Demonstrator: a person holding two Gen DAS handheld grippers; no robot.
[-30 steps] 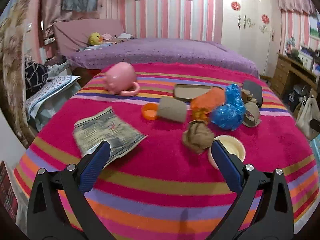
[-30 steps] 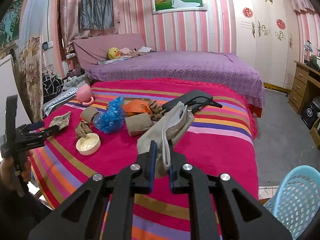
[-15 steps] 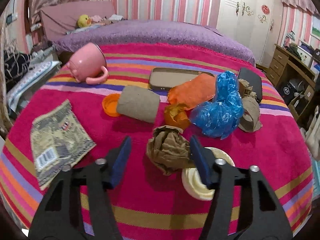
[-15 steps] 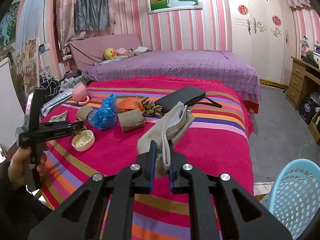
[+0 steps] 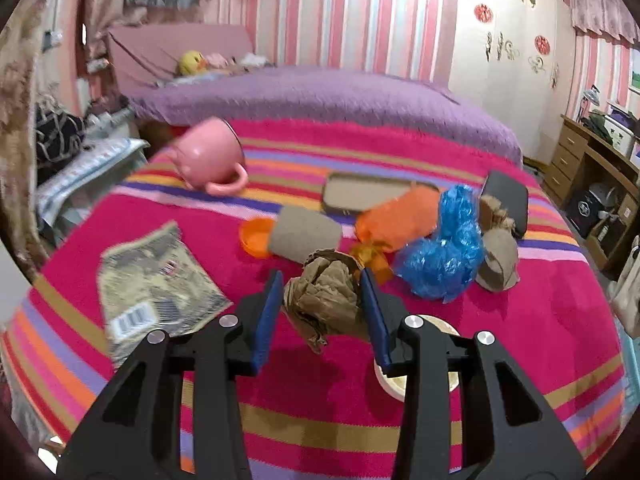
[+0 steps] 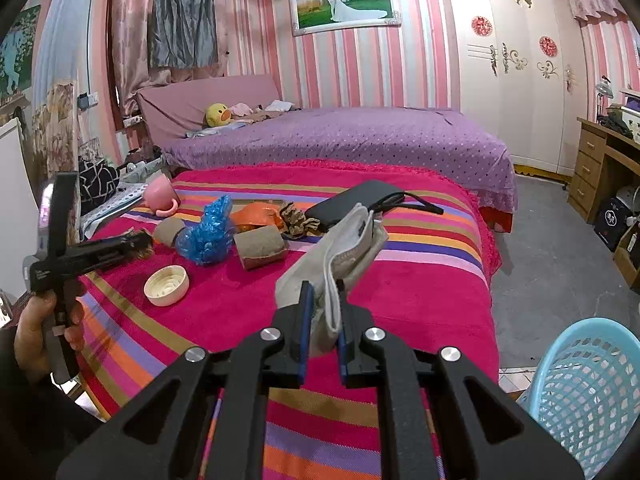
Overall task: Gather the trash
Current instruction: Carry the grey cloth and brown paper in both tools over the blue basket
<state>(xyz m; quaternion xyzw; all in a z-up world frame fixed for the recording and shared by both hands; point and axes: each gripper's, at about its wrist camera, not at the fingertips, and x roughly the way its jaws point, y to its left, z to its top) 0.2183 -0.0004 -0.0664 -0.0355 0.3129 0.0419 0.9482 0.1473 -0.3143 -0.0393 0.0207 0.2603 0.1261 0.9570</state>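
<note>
A crumpled brown paper ball (image 5: 324,296) lies on the striped pink blanket (image 5: 280,392), and my left gripper (image 5: 320,288) straddles it. Its jaws are closing, with both blue pads against the paper's sides. The right wrist view shows that gripper (image 6: 132,244) at the left, held by a person's hand (image 6: 36,332). My right gripper (image 6: 324,286) is shut on a folded grey cloth (image 6: 344,248), held above the blanket's near side. Other trash lies behind the paper: a blue plastic bag (image 5: 444,260), an orange bag (image 5: 396,220), a cardboard roll (image 5: 304,232) and a printed wrapper (image 5: 156,280).
A light blue mesh basket (image 6: 588,392) stands on the floor at the lower right. A cream lid (image 5: 390,380) sits just right of the left gripper. A pink mug (image 5: 212,156), an orange lid (image 5: 254,236) and a black pouch (image 5: 504,196) lie farther back.
My left gripper moved forward over the blanket to the brown paper ball, and its jaws narrowed from wide apart to its sides. The right gripper stayed put, holding the cloth.
</note>
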